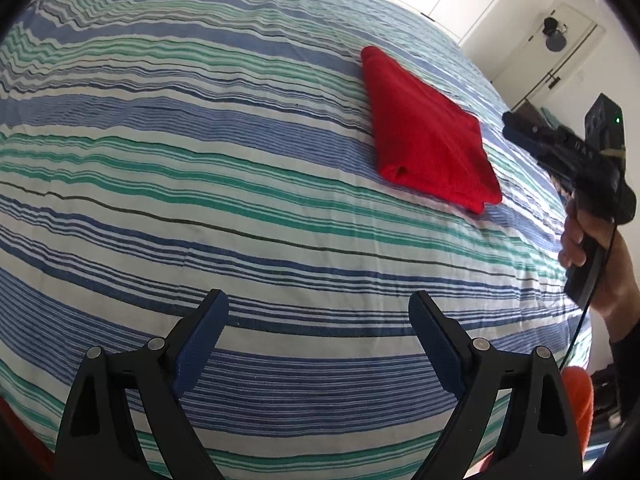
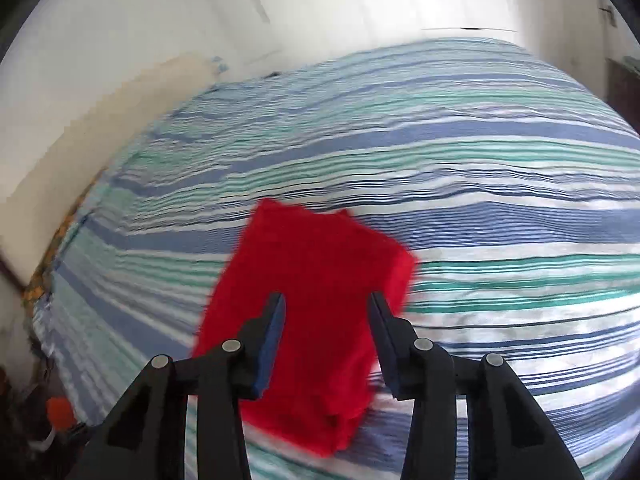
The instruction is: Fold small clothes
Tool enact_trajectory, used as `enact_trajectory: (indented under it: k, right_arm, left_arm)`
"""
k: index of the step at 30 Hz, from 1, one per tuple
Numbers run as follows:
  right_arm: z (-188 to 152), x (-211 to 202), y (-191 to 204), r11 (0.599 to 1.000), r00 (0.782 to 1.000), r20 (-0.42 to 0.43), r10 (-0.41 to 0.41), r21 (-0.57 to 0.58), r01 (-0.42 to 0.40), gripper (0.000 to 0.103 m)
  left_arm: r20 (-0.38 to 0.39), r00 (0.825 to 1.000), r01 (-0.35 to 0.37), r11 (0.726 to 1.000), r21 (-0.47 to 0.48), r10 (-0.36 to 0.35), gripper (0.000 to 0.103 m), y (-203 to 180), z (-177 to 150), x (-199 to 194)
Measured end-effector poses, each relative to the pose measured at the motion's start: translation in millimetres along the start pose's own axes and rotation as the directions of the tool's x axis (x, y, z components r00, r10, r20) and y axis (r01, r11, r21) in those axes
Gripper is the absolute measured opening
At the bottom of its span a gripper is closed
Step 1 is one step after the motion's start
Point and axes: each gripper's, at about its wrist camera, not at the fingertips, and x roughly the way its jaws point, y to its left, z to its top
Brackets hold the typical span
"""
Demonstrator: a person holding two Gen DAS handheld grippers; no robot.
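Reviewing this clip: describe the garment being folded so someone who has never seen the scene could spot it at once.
A bed covered in a blue, green and white striped sheet fills both views. On it lies a folded red cloth, a flat, roughly rectangular bundle. It is the only solid-coloured item on the stripes, and nothing else rests on the sheet near it.

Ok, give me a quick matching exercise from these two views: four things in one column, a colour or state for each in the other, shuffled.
Things:
1. folded garment
2. bedspread
3. left tool
4. right tool

States:
A. blue, green and white stripes
B. red, lying flat on the bed
C. open, over the garment, gripping nothing
D. wide open over bare stripes

Pairs: 1-B, 2-A, 3-D, 4-C
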Motion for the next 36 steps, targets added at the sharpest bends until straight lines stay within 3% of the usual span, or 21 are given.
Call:
enact_trajectory:
  k: [2,4,5,7,10,14,16,25,28,30,32,36]
  right_arm:
    - [-19.6,16.7,12.8,0.999,0.999,-0.054,-0.005,-0.053,0.002,0.043]
    - [-44.9,46.4,-3.8,0.992,0.979,-0.161,-0.127,-0.041,0.122,0.043]
    - [-56.6,57.1,-19.2,0.986,0.964,-0.209,-0.164,-0.003,0.167,0.038]
    - [-67.0,51.3,-34.1,0.974,0.958,-0.198,-0.208,0.045,0.221,0.034]
    - [-68.6,15.8,-36.9,0.970,0.975,-0.116,-0.190,0.133,0.205,0.035]
    - [-83.2,-30.6,-26.9,0.967,0.980,-0.034,-0.196,0.157,0.199,0.046]
    - [-100.0,-43.9,-25.0,0.964,0.980,-0.030,-0.198,0.175,0.200,0.050]
    - [-182.0,-70.6,-28.7,0.937,0.975,-0.093,-0.204,0.269,0.222,0.050]
    - [-175.7,-69.8,-24.3,0.947,0.976,-0.092,-0.198,0.240,0.215,0.050]
    - [-167.2,-72.5,-23.5,0.954,0.980,-0.084,-0.181,0.227,0.196,0.052]
    - [-149.7,-72.1,-25.9,0.960,0.984,-0.073,-0.162,0.220,0.174,0.065]
    - [-97.0,-61.1,-46.6,0.958,0.994,-0.017,-0.107,0.267,0.108,0.072]
  left_arm:
    - [-0.006,0.999,-0.038,0.999,0.012,0.038,0.092,-4.9,1.5,-4.1]
    - [-0.020,0.997,-0.075,0.997,0.011,0.075,0.092,-5.8,1.4,-6.8]
    - [-0.028,0.996,-0.088,0.996,0.007,0.088,0.092,-5.2,1.2,-8.0]
    - [-0.038,0.991,-0.126,0.992,0.005,0.126,0.092,-3.7,-0.9,-12.2]
    - [-0.040,0.985,-0.169,0.985,0.027,0.170,0.093,-6.5,-4.0,-14.8]
    - [-0.043,0.979,-0.199,0.979,0.051,0.201,0.093,-13.9,-5.4,-16.4]
    - [-0.035,0.976,-0.211,0.975,0.070,0.214,0.093,-19.3,-7.1,-19.5]
    - [0.005,0.961,-0.275,0.948,0.161,0.278,0.093,-34.8,-12.7,-23.3]
    - [-0.001,0.971,-0.235,0.960,0.152,0.237,0.093,-33.6,-3.9,-23.3]
    - [0.008,0.988,-0.157,0.980,0.122,0.157,0.093,-32.0,15.2,-25.4]
    - [0.013,0.998,-0.057,0.996,0.069,0.056,0.093,-28.6,43.6,-24.1]
    - [0.104,0.992,0.063,0.997,0.044,-0.068,0.094,-32.1,105.9,-5.4]
